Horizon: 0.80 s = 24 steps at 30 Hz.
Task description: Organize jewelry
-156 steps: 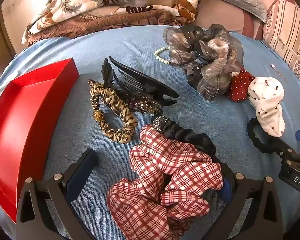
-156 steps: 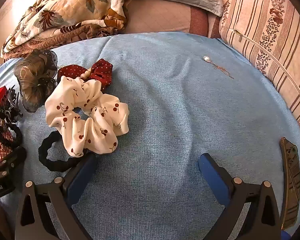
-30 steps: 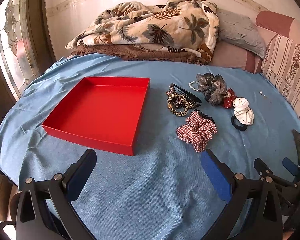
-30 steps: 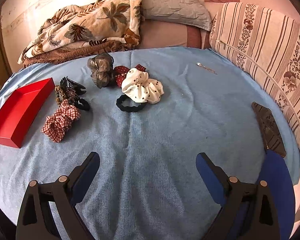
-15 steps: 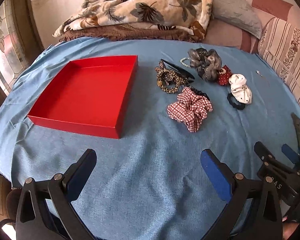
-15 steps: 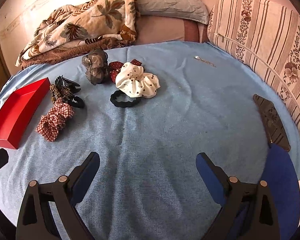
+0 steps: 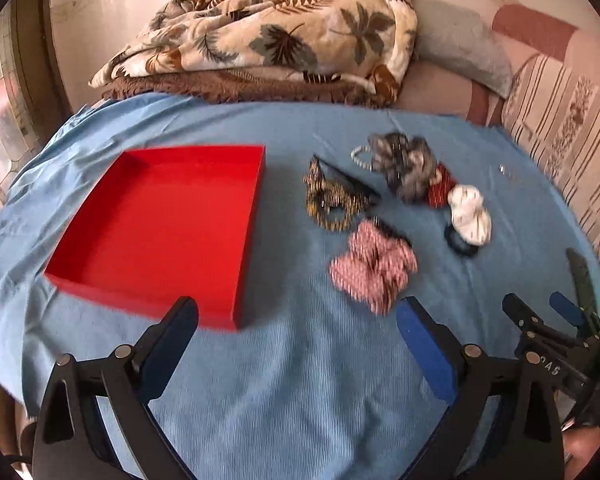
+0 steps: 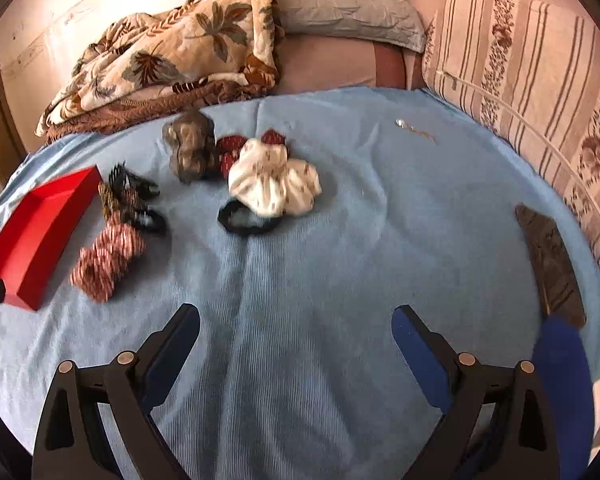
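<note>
My left gripper (image 7: 296, 320) hangs wide open over the blue cloth (image 7: 300, 400), red tray (image 7: 160, 220) ahead-left, plaid scrunchie (image 7: 374, 266) ahead-right

Inspector A: The blue cover (image 7: 300, 380) is cloth, ribbed, matt. The red tray (image 7: 160, 224) at ten o'clock looks smooth, with a slight sheen; card or plastic cannot be told.

Inspector B: The checked scrunchie (image 7: 374, 266) and white scrunchie (image 8: 274, 184) are soft gathered cloth. The grey scrunchie (image 7: 406, 166) at one o'clock looks sheer. The leaf-print blanket (image 8: 172, 48) is plush cloth. The gripper fingers (image 8: 172, 344) look like matt black plastic with blue pads.
</note>
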Tool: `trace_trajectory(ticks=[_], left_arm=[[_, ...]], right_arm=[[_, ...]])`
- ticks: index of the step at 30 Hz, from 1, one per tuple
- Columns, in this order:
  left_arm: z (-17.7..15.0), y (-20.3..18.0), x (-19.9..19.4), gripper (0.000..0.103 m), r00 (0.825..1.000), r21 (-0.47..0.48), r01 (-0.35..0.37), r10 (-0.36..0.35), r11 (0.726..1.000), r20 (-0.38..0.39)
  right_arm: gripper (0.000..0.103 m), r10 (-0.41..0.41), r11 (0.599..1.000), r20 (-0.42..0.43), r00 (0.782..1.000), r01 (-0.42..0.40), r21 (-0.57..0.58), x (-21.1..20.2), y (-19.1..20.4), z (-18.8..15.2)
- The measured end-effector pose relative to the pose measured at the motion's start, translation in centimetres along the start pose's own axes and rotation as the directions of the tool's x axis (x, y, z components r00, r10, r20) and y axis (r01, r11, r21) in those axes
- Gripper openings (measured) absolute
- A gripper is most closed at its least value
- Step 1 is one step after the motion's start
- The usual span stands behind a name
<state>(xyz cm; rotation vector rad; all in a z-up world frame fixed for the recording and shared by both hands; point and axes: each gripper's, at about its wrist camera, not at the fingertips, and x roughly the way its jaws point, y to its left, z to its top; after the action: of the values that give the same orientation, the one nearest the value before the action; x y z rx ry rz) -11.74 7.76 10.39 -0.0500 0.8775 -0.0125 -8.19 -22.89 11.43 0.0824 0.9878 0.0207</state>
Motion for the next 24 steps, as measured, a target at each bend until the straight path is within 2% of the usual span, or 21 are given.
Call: trace_trajectory(ticks=[1,3,4,6,7,9,12,19,20,21,22,23,24], left_arm=[[0.4,0.1,0.5,0.098,1.000,-0.003,0.017,-0.017,1.000,-0.007],[1.1,0.0,2.0,0.089,0.997,-0.011,0.058,-0.058,0.998,-0.045],[1.2,-0.1,2.6,0.081,0.995,-0.015,0.073,-0.074,0.997,-0.065],[1.6,-0.4,4.8,0.074,0.983,-0.035,0.130,-0.134,0.991,-0.125],[1.6,-0.7,5.7,0.073,0.979,-0.046,0.143,-0.148,0.989,-0.140],[1.8,-1.1,7.1,0.073,0.975,-0.054,0.152,-0.159,0.987,-0.156],[2.1,-1.9,8.6,0.073,0.973,-0.043,0.163,-0.168,0.986,-0.160],[2.4,-2.3,11.8,0.073,0.957,-0.062,0.196,-0.205,0.979,-0.206],[2.3,-2.3,12.1,0.062,0.955,-0.069,0.205,-0.215,0.976,-0.205],[2.2,-2.4,12.2,0.048,0.952,-0.069,0.213,-0.223,0.975,-0.209],[2.2,-2.6,12.4,0.019,0.951,-0.063,0.213,-0.221,0.975,-0.216],[2.1,-2.7,12.5,0.012,0.948,-0.060,0.215,-0.223,0.975,-0.226],[2.1,-2.8,12.2,0.011,0.948,-0.063,0.222,-0.230,0.973,-0.221]], right_arm=[[0.099,0.007,1.000,0.001,1.000,-0.007,0.001,0.2,-0.1,0.7],[0.099,0.035,0.999,0.000,0.999,-0.035,0.007,0.7,-0.1,2.4],[0.099,0.059,0.998,-0.001,0.998,-0.059,0.013,1.0,-0.1,3.3],[0.094,0.111,0.994,-0.006,0.994,-0.111,0.022,1.7,0.1,5.2],[0.087,0.143,0.989,-0.011,0.990,-0.143,0.029,2.2,0.2,6.2],[0.081,0.201,0.979,-0.028,0.979,-0.200,0.044,3.5,0.8,8.4],[0.080,0.261,0.965,-0.031,0.965,-0.260,0.033,5.2,2.3,10.9],[0.079,0.300,0.953,-0.090,0.950,-0.302,-0.013,10.7,6.5,14.4],[0.077,0.303,0.952,-0.106,0.947,-0.306,-0.014,11.7,7.1,14.6],[0.070,0.302,0.952,-0.118,0.946,-0.306,-0.017,12.3,7.4,14.6],[0.055,0.294,0.954,-0.138,0.946,-0.300,-0.026,13.1,7.9,14.7],[0.043,0.289,0.955,-0.157,0.944,-0.297,-0.029,13.8,8.2,14.7],[0.021,0.282,0.956,-0.176,0.943,-0.291,-0.025,14.2,8.2,14.7]])
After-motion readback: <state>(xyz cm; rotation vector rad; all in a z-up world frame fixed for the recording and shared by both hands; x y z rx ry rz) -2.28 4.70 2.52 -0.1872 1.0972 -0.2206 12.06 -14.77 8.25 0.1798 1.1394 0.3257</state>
